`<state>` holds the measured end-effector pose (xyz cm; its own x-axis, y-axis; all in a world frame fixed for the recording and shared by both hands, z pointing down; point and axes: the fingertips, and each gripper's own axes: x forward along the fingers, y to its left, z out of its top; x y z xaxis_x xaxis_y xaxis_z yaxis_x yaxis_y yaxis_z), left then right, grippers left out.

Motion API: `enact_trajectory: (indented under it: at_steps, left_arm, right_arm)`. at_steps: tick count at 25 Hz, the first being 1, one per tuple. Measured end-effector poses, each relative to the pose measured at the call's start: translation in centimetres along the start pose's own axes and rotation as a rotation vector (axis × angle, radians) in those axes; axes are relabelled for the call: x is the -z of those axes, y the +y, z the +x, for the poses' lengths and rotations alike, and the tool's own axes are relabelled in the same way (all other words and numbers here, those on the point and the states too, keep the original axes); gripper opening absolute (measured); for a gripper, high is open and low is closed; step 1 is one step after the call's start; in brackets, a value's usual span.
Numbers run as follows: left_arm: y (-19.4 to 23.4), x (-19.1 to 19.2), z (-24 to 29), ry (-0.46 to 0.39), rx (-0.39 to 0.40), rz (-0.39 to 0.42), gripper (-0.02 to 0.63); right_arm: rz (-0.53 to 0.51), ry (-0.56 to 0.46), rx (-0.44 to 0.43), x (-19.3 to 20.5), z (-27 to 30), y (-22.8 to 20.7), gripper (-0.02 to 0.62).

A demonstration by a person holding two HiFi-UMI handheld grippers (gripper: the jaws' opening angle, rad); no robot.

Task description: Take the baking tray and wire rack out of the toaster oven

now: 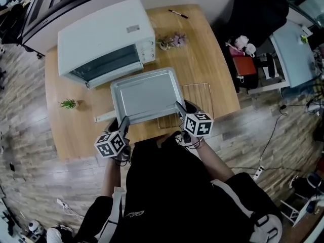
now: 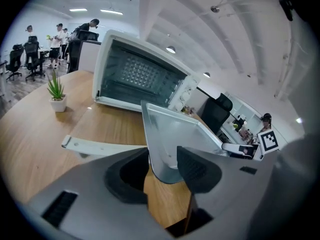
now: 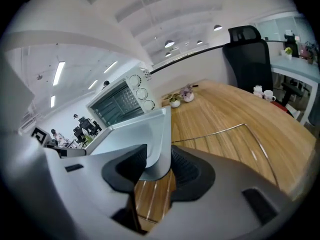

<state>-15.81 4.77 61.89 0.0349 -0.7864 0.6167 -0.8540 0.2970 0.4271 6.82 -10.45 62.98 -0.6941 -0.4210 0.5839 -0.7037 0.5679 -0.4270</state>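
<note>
I hold a silver baking tray (image 1: 147, 95) by its near edge over the wooden table. My left gripper (image 1: 123, 122) is shut on the tray's near left corner (image 2: 165, 154). At the near right corner (image 3: 150, 149), my right gripper (image 1: 178, 108) is shut too. In the left gripper view, my left gripper (image 2: 162, 168) has both pads on the rim. The right gripper view shows my right gripper (image 3: 157, 166) clamping the rim as well. A wire rack (image 1: 197, 100) lies flat on the table, partly under the tray's right side, also in the right gripper view (image 3: 240, 134). The white toaster oven (image 1: 104, 39) stands open (image 2: 140, 76) behind the tray.
A white bar (image 1: 104, 117) lies on the table left of the tray. A small potted plant (image 1: 67, 104) stands at the table's left. Dried flowers (image 1: 172, 40) and a pen (image 1: 178, 13) sit at the back. A black office chair (image 3: 250, 54) stands past the right edge.
</note>
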Motion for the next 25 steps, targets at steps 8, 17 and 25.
enact_trajectory:
  at_steps: [8, 17, 25]
  left_arm:
    - [-9.1, 3.3, 4.7, 0.080, 0.126, 0.096, 0.184]
    - [-16.5, 7.7, 7.5, 0.144, 0.211, 0.153, 0.184]
    - [-15.7, 10.9, 8.4, 0.206, 0.166, 0.147, 0.184]
  right_arm:
    - [0.080, -0.056, 0.161, 1.7, -8.0, -8.7, 0.155]
    - [0.162, -0.079, 0.262, 4.8, -14.7, -15.6, 0.155]
    - [0.189, -0.031, 0.263, 7.5, -14.2, -17.0, 0.155]
